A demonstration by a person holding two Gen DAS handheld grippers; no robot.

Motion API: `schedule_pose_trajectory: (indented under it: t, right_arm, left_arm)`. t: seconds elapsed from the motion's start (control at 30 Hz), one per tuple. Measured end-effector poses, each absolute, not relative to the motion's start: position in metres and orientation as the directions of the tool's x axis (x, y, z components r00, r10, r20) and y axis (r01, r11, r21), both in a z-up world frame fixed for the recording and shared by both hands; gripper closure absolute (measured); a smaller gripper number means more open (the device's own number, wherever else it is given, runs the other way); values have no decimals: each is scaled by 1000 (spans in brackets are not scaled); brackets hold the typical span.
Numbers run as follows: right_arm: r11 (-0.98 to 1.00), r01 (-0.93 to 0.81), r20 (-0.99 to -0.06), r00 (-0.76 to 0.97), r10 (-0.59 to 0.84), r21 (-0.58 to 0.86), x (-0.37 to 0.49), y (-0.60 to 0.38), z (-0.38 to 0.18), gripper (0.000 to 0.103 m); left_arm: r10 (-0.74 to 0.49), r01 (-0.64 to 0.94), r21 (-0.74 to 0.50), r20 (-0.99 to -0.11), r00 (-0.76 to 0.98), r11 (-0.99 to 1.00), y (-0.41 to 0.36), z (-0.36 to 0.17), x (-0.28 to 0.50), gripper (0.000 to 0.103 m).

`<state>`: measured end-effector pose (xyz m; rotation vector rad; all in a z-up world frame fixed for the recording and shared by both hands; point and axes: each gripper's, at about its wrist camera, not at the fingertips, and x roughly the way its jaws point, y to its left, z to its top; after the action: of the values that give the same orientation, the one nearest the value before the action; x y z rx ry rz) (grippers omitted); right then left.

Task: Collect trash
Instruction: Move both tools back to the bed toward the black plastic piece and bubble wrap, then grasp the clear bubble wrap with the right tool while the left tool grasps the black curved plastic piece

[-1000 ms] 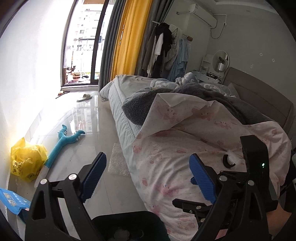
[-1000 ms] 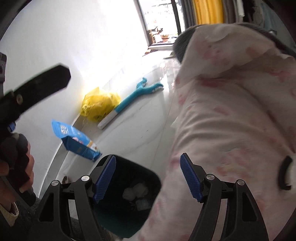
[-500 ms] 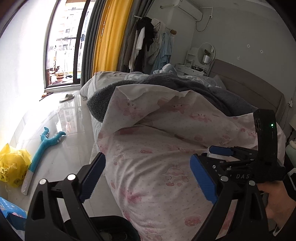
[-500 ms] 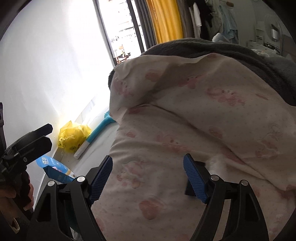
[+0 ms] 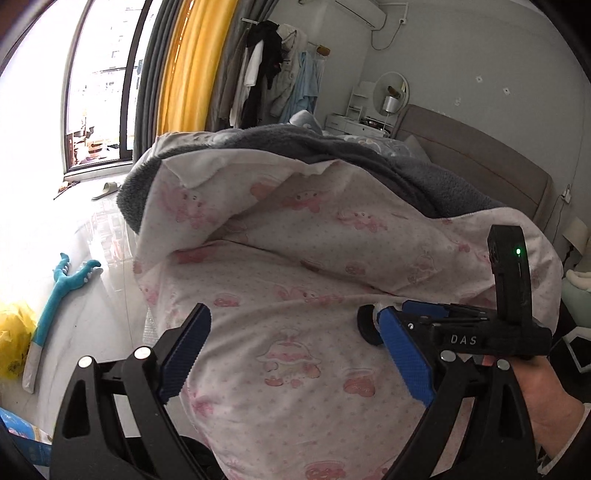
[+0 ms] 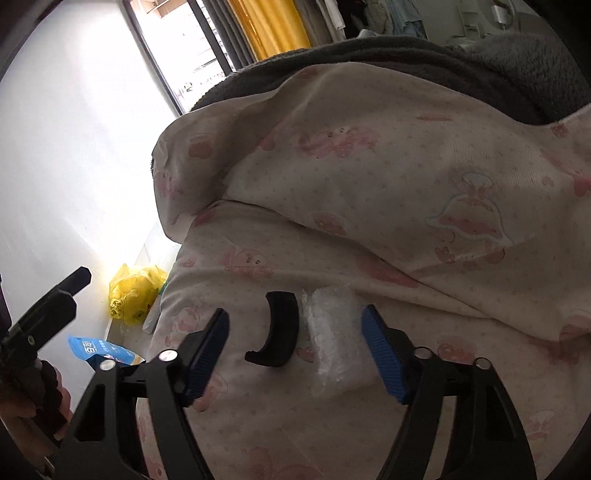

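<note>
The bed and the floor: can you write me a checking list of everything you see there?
Surface: pink patterned blanket over the bed, grey blanket behind it.
Job's things: clear plastic wrapper and black curved piece lying side by side on the blanket.
Clutter: yellow bag, blue packet, teal toy, slipper on the floor.
Grippers: right gripper open around both items; left gripper open, empty.
Cables: thin wire on the far wall.
Surroundings: window, yellow curtain, hanging clothes.
</note>
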<state>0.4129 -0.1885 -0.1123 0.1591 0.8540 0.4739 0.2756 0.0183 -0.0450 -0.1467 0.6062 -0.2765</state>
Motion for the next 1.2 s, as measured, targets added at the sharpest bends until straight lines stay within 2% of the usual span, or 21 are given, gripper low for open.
schedule_pose_trajectory:
  t: [0.23, 0.33, 0.4, 0.57, 0.77, 1.07, 1.2]
  right_arm:
    - [890, -295, -716, 529, 455, 348, 420, -202, -125, 46]
    - [897, -277, -725, 529, 441, 344, 421, -207, -129, 58]
    - [904, -268, -728, 537, 427, 333, 420, -212, -128, 70]
    - [908, -276, -720, 554, 418, 315, 417, -218, -123, 71]
    - [912, -267, -700, 585, 410, 311, 411, -238, -112, 71]
    - [907, -274, -676, 605, 421, 320, 396, -268, -99, 71]
    - [903, -291, -667, 608, 430, 316, 386, -278, -92, 71]
  left_arm:
    - [-318, 241, -208, -568, 759, 948, -1, -57, 284, 9]
    - [-330, 247, -220, -574, 750, 944, -7, -61, 288, 9]
    - [-343, 251, -235, -576, 742, 939, -12, -63, 291, 9]
    - [-388, 265, -288, -578, 717, 920, -28, -68, 298, 9]
    - [-380, 277, -260, -598, 706, 925, -57, -71, 303, 10]
    - [-354, 258, -243, -643, 679, 935, -94, -82, 320, 28]
    - [-300, 207, -217, -685, 664, 954, -102, -95, 331, 41]
